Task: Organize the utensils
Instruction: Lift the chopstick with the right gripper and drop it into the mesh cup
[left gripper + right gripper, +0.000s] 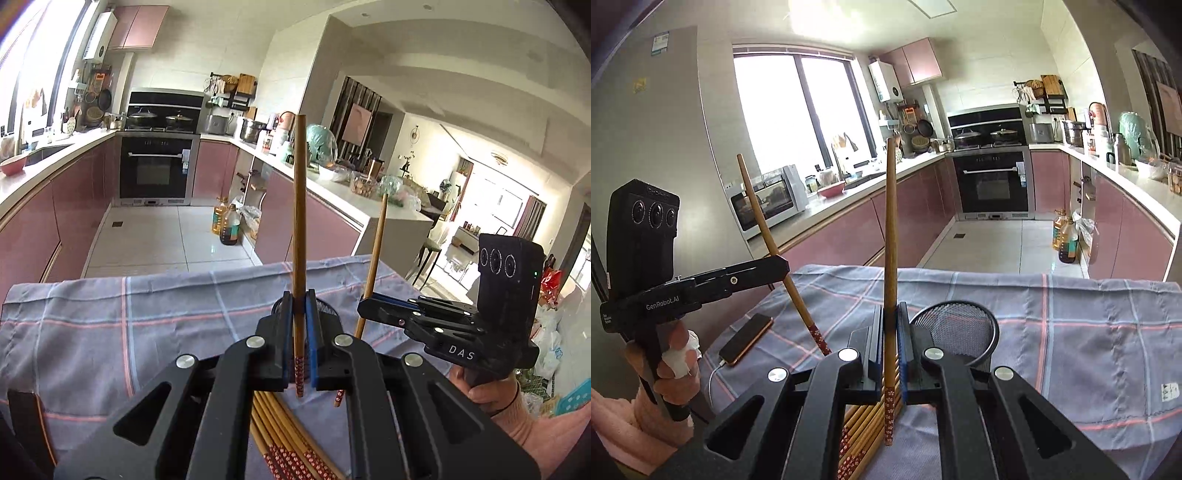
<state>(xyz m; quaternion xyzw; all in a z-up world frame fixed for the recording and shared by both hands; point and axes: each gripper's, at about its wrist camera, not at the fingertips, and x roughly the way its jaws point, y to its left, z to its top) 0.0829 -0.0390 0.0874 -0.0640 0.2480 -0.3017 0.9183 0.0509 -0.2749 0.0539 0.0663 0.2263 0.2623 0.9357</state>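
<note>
My left gripper (299, 299) is shut on one wooden chopstick (299, 206), which stands nearly upright with its red patterned end down. My right gripper (889, 310) is shut on a second chopstick (891, 221), also upright. Each gripper shows in the other's view: the right gripper (364, 306) with its slanted chopstick (376, 251), and the left gripper (785, 267) with its chopstick (757, 206). A pile of several chopsticks (280, 435) (864, 424) lies on the checked cloth under both grippers. A black mesh cup (955, 325) (328, 306) stands just beyond the fingers.
A grey checked cloth (147, 314) (1071, 332) covers the table. A phone (746, 339) with a white cable lies at the table's left edge. Beyond the far edge, oil bottles (225, 225) stand on the kitchen floor between pink cabinets.
</note>
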